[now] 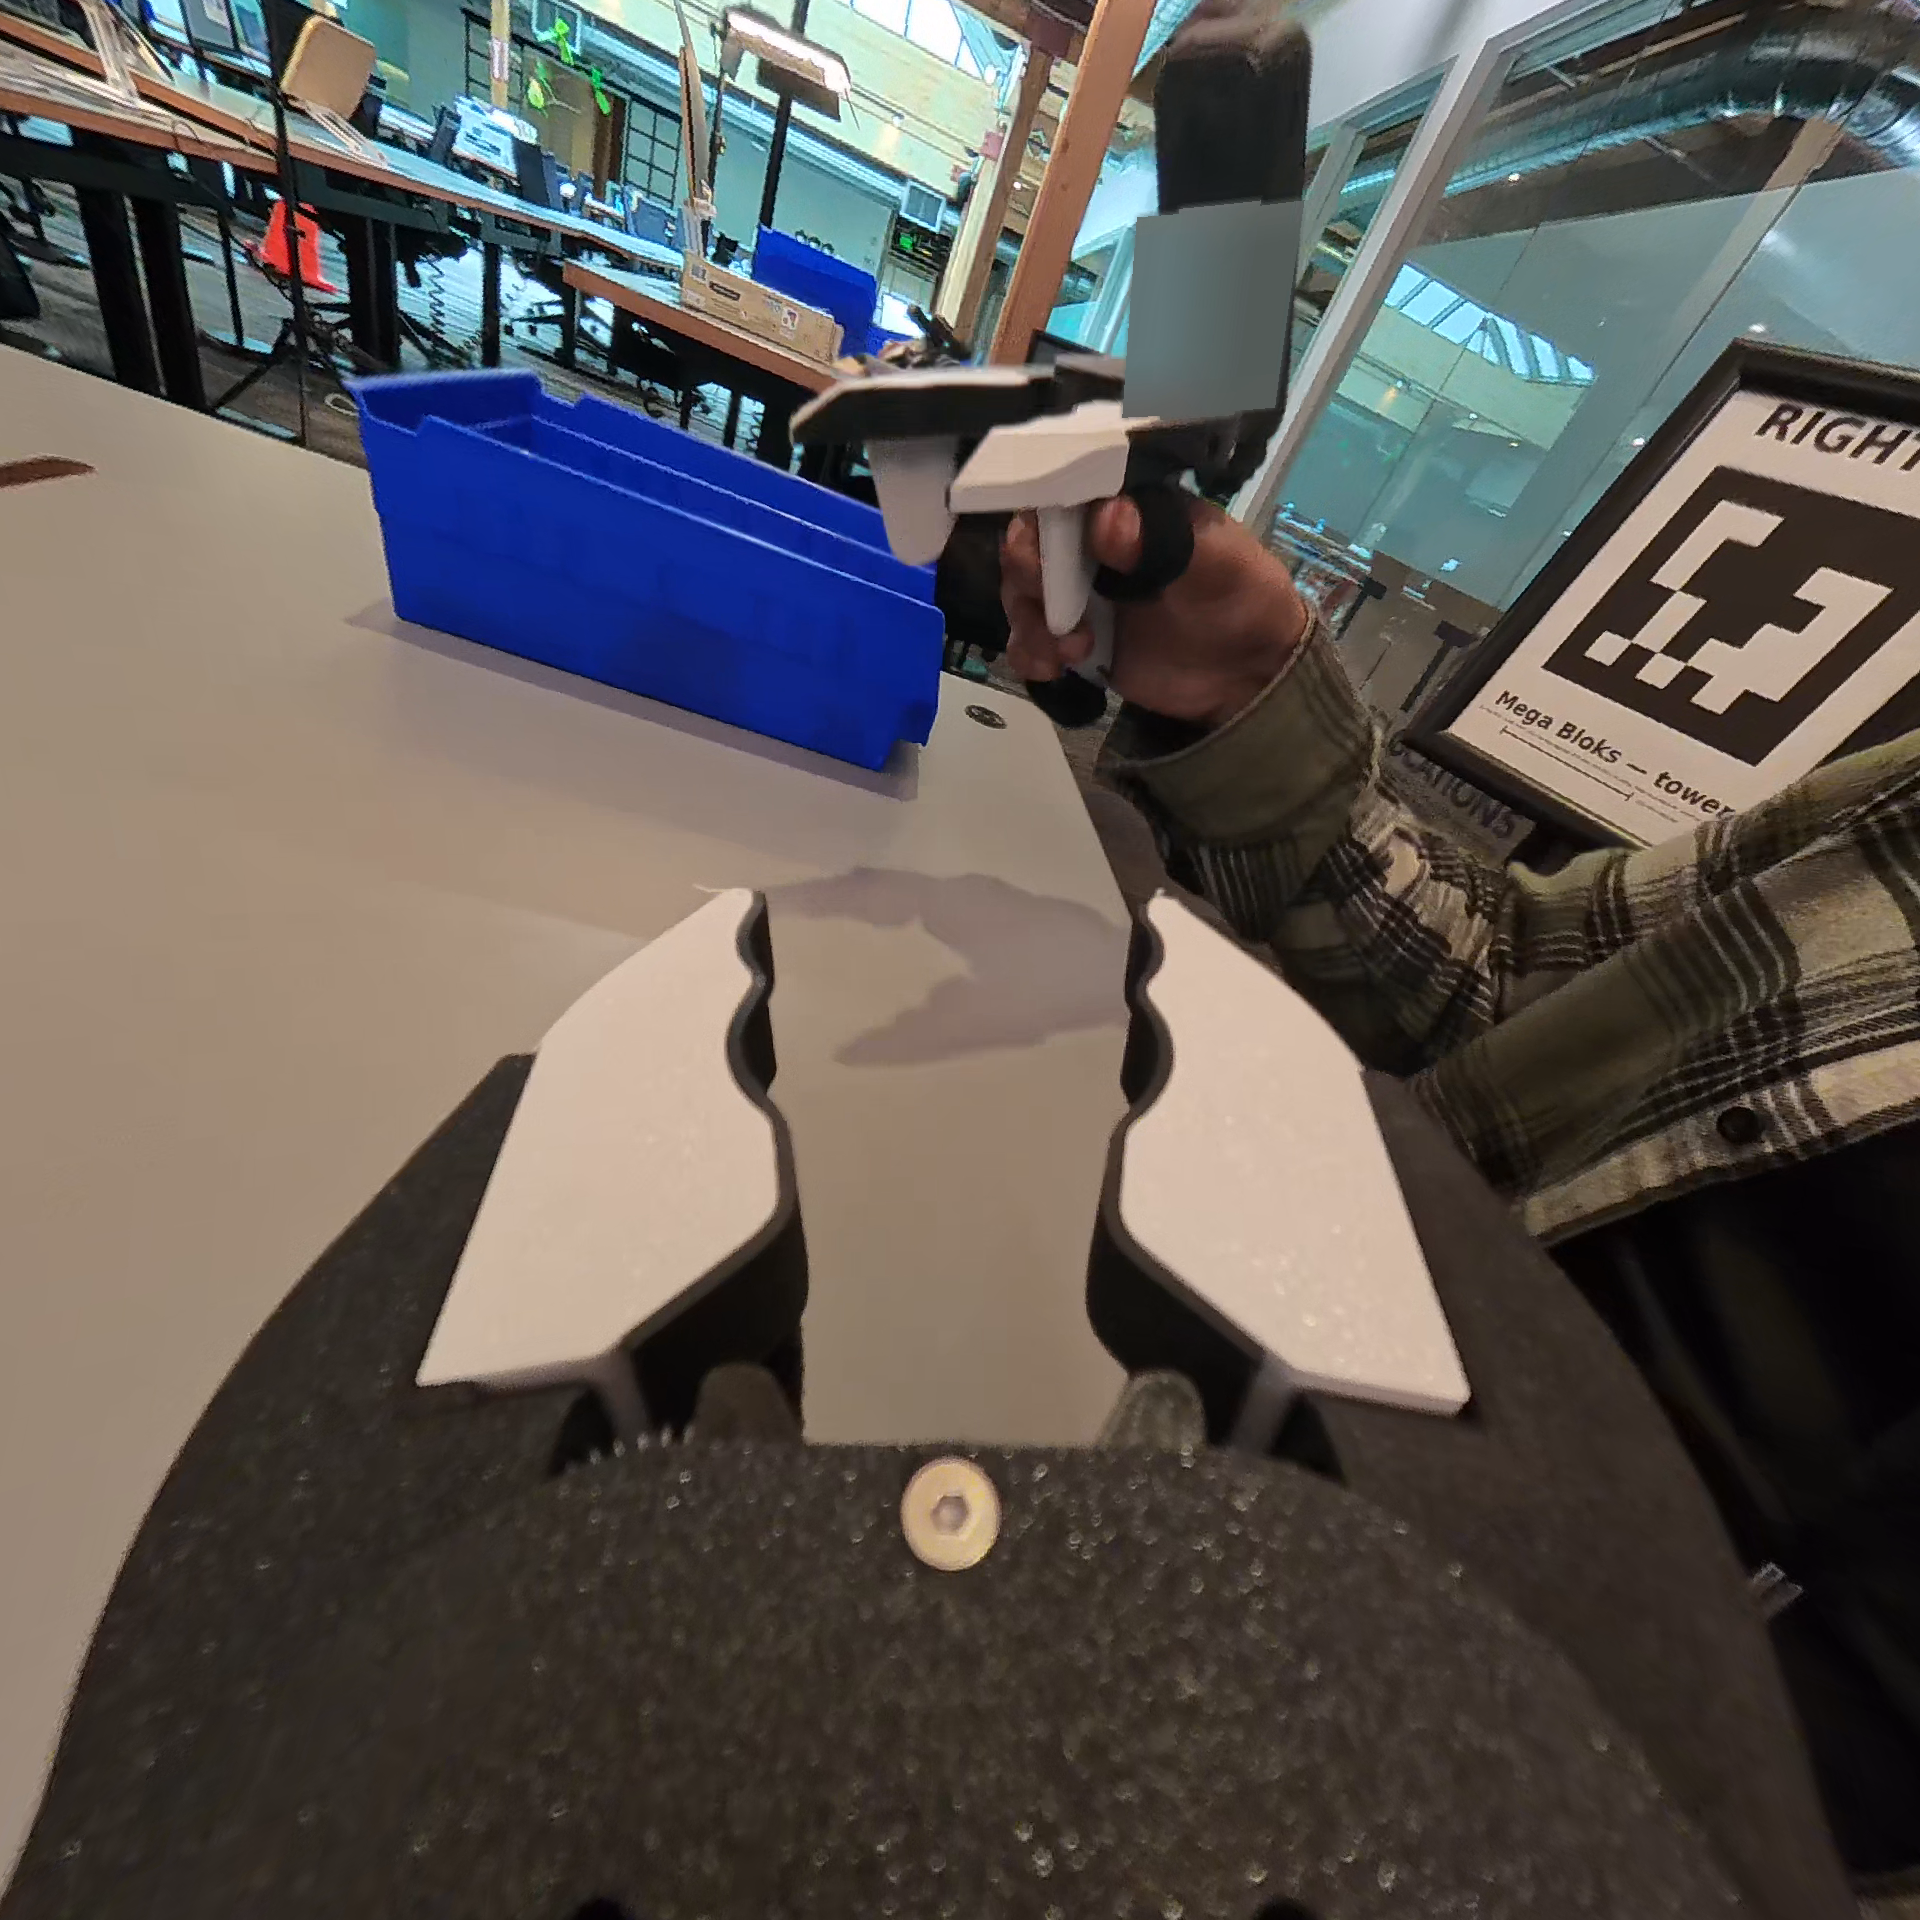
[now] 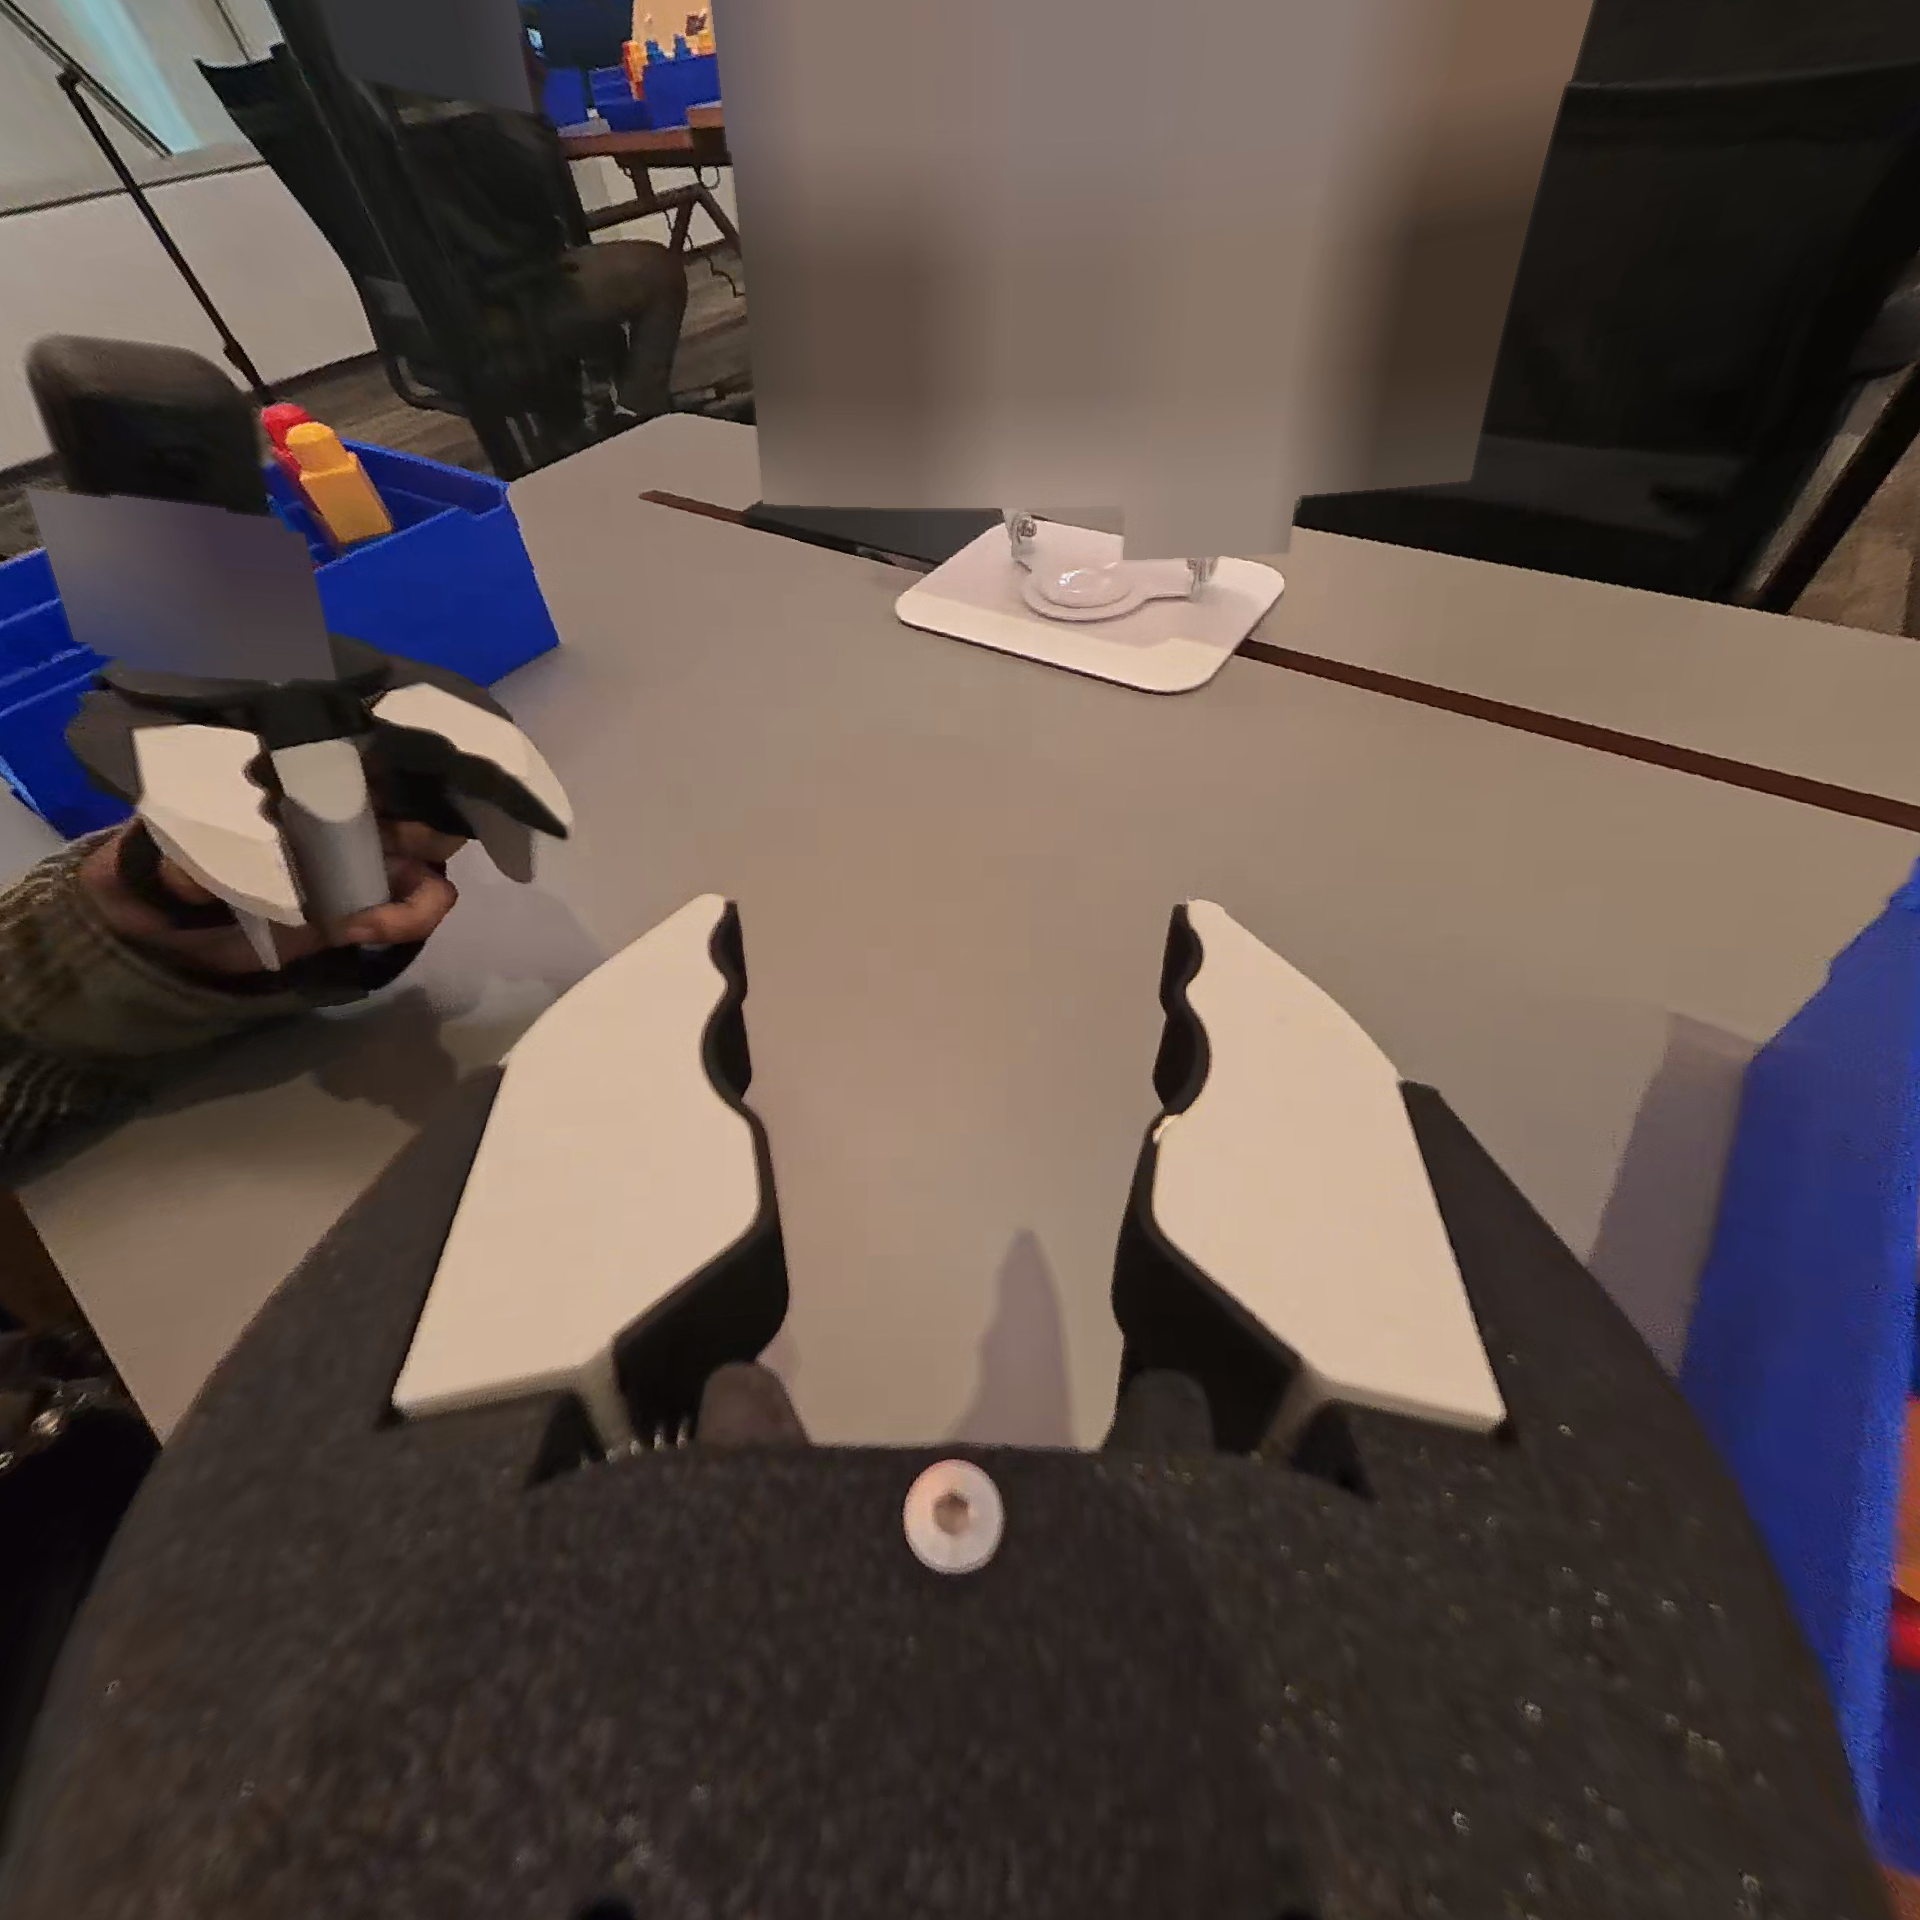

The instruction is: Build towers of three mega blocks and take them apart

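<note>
We hold our left gripper [image 1: 948,914] just above the grey counter [image 1: 260,831], its two white fingers spread apart with only bare counter between them. Far left of it in the left wrist view, a blue bin [image 1: 644,582] stands on the counter; from this angle we cannot see what lies inside. Beyond the bin's right end, our right hand [image 1: 1174,613] holds the right gripper [image 1: 914,457] up in the air off the counter's edge, a plaid sleeve [image 1: 1558,987] running back from it. A framed sign with a black-and-white marker [image 1: 1714,582] stands at the far right.

In the right wrist view our right gripper [image 2: 954,914] is also spread wide and holds nothing, with bare counter [image 2: 935,779] showing between its fingers. The left gripper [image 2: 343,821] appears at the left of this view, held in our left hand [image 2: 343,925]. Behind it stands a blue bin [image 2: 436,592] with the mega blocks in it: a yellow block [image 2: 332,488] and a red block [image 2: 283,426] stick up above its rim. Another blue bin [image 2: 1829,1299] is blurred at the near right edge, with some orange and red showing on it. At the far side of the counter rests a white stand base [image 2: 1091,613].
</note>
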`<state>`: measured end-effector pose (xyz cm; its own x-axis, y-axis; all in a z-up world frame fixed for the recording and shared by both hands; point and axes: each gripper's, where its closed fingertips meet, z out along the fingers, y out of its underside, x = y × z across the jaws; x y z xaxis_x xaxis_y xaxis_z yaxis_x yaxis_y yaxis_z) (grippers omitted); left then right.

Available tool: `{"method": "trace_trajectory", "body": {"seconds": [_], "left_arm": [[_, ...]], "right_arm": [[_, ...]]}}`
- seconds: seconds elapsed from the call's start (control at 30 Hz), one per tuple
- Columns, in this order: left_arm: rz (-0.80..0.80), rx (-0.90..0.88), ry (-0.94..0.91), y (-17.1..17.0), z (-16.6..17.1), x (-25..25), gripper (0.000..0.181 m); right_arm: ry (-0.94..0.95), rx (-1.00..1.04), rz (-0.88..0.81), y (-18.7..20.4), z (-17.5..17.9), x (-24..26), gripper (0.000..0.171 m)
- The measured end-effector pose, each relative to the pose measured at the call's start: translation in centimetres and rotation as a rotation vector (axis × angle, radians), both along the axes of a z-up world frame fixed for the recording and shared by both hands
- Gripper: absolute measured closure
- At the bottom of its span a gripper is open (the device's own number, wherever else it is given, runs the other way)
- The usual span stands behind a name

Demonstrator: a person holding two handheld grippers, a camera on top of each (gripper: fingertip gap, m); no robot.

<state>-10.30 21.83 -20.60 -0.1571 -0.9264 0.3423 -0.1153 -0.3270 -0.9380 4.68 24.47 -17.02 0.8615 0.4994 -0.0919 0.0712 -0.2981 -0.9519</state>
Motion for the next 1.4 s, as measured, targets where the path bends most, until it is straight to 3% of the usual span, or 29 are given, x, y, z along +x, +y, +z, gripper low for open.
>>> {"method": "trace_trajectory", "body": {"seconds": [0.33,0.5,0.67,0.8,0.9,1.17,1.4], "left_arm": [[0.229,0.081,0.01,-0.5,4.9,-6.7,0.12],[0.48,0.155,0.09,0.7,7.9,-15.1,0.121],[0.808,0.192,0.313,3.9,8.6,-26.7,0.122],[1.027,0.154,0.51,6.7,7.6,-36.1,0.122],[1.131,0.053,0.547,8.5,6.4,-40.4,0.122],[1.29,-0.102,0.559,12.5,-1.2,-41.3,0.115],[1.346,-0.162,0.588,14.4,-5.2,-40.4,0.114]], "right_arm": [[0.087,-0.001,0.026,-0.3,-3.3,-0.9,0.101],[0.104,-0.042,0.079,-0.6,-4.5,-1.5,0.101],[0.108,-0.071,0.125,-1.0,-5.4,-2.3,0.103],[0.113,-0.084,0.153,-1.2,-5.8,-2.8,0.104],[0.131,-0.085,0.171,-1.3,-5.7,-3.1,0.105],[0.137,-0.096,0.198,-1.5,-5.9,-3.6,0.106],[0.149,-0.111,0.217,-1.7,-6.2,-3.6,0.108]]}}
